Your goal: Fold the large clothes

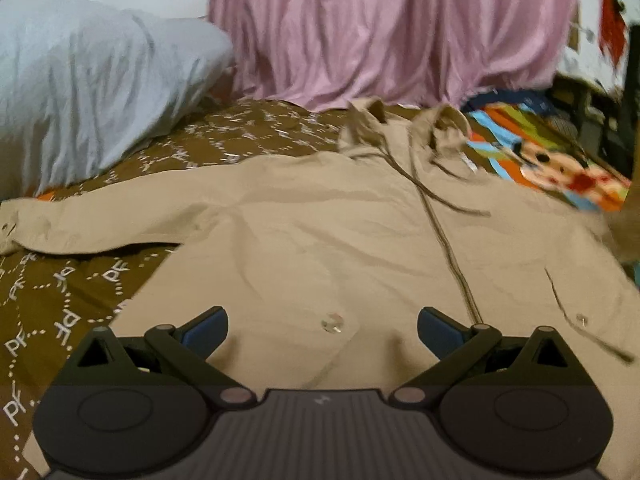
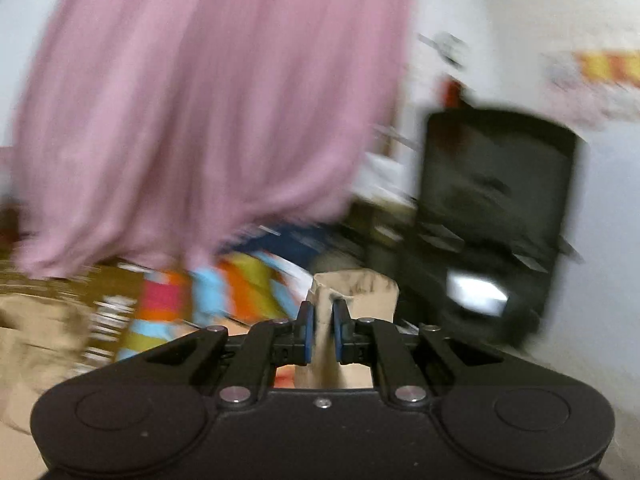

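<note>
A large beige jacket [image 1: 320, 240] lies spread flat on the bed, front up, with its collar and dark drawstrings at the far end and one sleeve stretched out to the left. My left gripper [image 1: 322, 328] is open and empty, low over the jacket's near hem, by a clear button. My right gripper [image 2: 323, 330] is shut on a fold of the beige jacket fabric [image 2: 354, 290] and holds it lifted above the bed. This view is blurred by motion. More of the jacket [image 2: 36, 332] shows at the lower left.
The bed has a brown patterned cover [image 1: 60, 312]. A white pillow [image 1: 88, 80] lies at the far left. A pink curtain [image 1: 400, 28] hangs behind. A colourful cartoon blanket [image 1: 552, 160] lies at the far right. A dark chair [image 2: 496, 216] stands beside the bed.
</note>
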Available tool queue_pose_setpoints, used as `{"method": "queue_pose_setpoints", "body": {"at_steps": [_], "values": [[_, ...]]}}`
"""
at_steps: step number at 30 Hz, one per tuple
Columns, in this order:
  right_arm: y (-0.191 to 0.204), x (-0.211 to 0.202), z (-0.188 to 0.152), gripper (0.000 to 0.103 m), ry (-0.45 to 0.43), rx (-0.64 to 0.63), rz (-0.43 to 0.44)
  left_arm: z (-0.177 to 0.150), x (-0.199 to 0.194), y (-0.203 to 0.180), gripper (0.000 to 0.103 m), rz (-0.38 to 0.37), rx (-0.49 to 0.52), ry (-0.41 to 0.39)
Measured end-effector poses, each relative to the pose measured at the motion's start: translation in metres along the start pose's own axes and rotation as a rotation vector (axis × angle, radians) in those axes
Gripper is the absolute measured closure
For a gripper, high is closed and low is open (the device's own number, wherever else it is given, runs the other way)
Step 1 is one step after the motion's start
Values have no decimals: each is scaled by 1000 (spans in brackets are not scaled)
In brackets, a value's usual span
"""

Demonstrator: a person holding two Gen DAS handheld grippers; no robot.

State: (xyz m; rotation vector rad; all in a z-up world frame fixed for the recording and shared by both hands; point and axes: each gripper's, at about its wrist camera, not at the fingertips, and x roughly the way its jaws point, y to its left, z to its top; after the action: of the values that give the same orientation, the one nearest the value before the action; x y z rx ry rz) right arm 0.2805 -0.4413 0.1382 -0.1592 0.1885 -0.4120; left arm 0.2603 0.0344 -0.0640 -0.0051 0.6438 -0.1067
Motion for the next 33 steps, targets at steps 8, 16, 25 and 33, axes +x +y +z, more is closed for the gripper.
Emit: {"method": "queue_pose_setpoints", "body": {"at_steps": [8, 16, 25, 33], "values": [[201, -27, 18, 93, -60, -57, 443, 20, -11, 58, 0, 57, -246, -52], [354, -51, -72, 93, 121, -155, 689, 26, -2, 95, 1, 127, -345, -72], [311, -55, -115, 40, 289, -194, 786, 21, 25, 70, 1, -66, -251, -97], [184, 59, -117, 26, 439, -67, 387, 4, 72, 21, 0, -79, -65, 49]]}}
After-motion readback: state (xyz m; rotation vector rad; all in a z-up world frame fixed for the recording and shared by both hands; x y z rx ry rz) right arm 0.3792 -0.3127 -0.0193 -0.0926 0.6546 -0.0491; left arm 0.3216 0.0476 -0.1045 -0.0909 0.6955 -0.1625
